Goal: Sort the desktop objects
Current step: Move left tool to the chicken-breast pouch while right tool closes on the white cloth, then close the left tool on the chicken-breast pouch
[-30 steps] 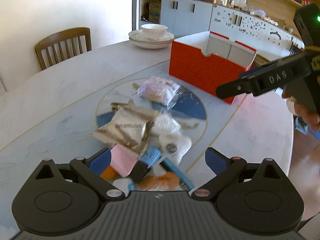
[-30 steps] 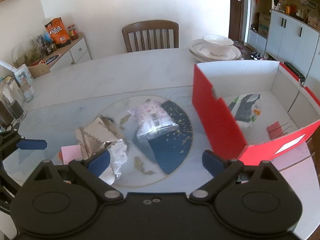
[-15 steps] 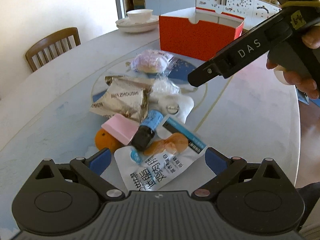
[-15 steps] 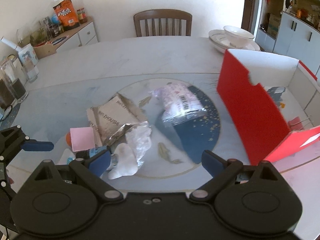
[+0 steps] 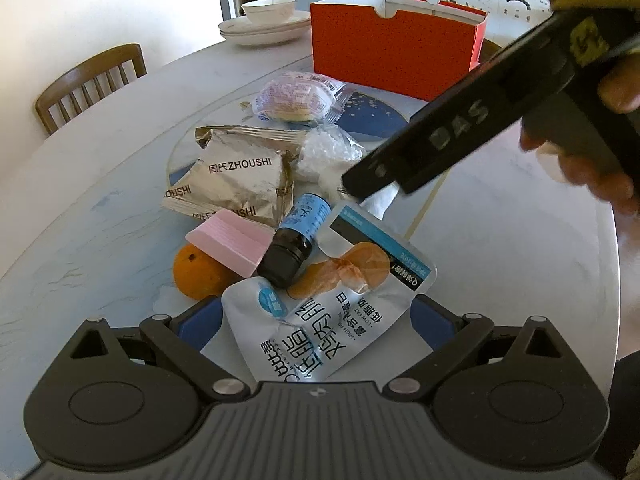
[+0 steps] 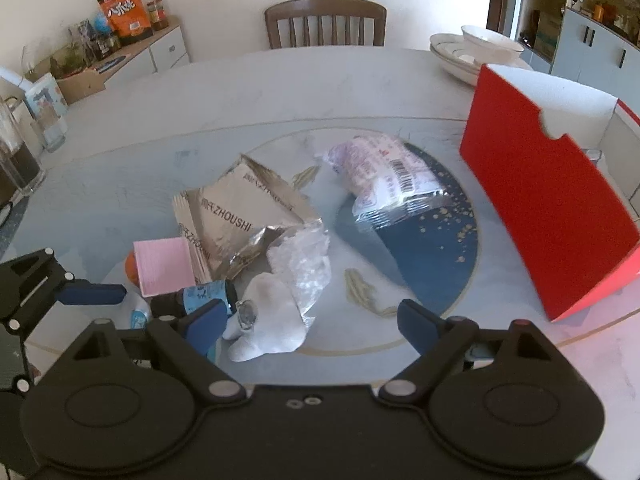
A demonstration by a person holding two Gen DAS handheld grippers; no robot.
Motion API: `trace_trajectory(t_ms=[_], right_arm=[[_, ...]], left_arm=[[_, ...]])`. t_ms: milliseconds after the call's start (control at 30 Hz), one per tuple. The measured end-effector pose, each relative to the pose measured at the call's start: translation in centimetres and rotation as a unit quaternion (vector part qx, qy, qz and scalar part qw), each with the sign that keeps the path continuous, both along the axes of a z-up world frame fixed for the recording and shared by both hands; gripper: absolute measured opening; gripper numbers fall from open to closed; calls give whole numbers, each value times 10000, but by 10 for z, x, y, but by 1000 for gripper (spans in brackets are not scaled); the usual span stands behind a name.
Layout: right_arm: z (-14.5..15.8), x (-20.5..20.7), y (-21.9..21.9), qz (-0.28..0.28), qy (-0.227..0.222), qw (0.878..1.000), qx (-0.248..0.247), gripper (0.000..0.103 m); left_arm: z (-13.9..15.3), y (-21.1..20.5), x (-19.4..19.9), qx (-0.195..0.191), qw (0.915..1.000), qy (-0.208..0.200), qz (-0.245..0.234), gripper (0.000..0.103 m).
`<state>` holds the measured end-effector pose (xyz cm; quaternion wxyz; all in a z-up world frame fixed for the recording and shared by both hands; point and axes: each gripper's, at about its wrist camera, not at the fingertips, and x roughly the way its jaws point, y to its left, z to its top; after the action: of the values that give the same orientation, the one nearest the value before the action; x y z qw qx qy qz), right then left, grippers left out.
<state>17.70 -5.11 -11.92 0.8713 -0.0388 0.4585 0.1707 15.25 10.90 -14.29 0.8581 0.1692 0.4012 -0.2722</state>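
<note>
The left claw (image 5: pixel 316 322) was held wide open, a white snack pouch (image 5: pixel 320 320) lying between its blue pads, nothing pinched. The right claw (image 6: pixel 310 322) was open too but closing, its pads set either side of a white sock-like bundle (image 6: pixel 268 320), not touching. Just past the pouch, a dark bottle (image 5: pixel 294 240), a pink block (image 5: pixel 232 244) and an orange (image 5: pixel 196 276) were piled together on the desk (image 5: pixel 100 220). Further out were a silver ZHOUSHI packet (image 5: pixel 236 180) and a wrapped bun (image 5: pixel 296 96). The red box (image 5: pixel 392 60) was parked behind them.
</note>
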Motion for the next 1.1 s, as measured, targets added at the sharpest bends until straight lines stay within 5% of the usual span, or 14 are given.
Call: trace_trajectory(t_ms=[467, 633, 833, 933, 1100], right_arm=[[-10, 7, 4, -90, 343, 9988, 330, 71], [-13, 4, -3, -120, 496, 9974, 513, 55], [-12, -1, -10, -49, 523, 9962, 689, 37], [-11, -3, -15, -66, 501, 9963, 699, 36], [-7, -8, -28, -104, 432, 9962, 755, 35]], left_arm=[[-5, -10, 8, -268, 9988, 395, 67, 100], [-2, -13, 7, -523, 9969, 570, 138, 98], [1, -18, 9, -598, 9960, 629, 203, 86], [3, -20, 7, -607, 9958, 643, 246, 75], [6, -20, 2, -666, 9944, 737, 348, 71]])
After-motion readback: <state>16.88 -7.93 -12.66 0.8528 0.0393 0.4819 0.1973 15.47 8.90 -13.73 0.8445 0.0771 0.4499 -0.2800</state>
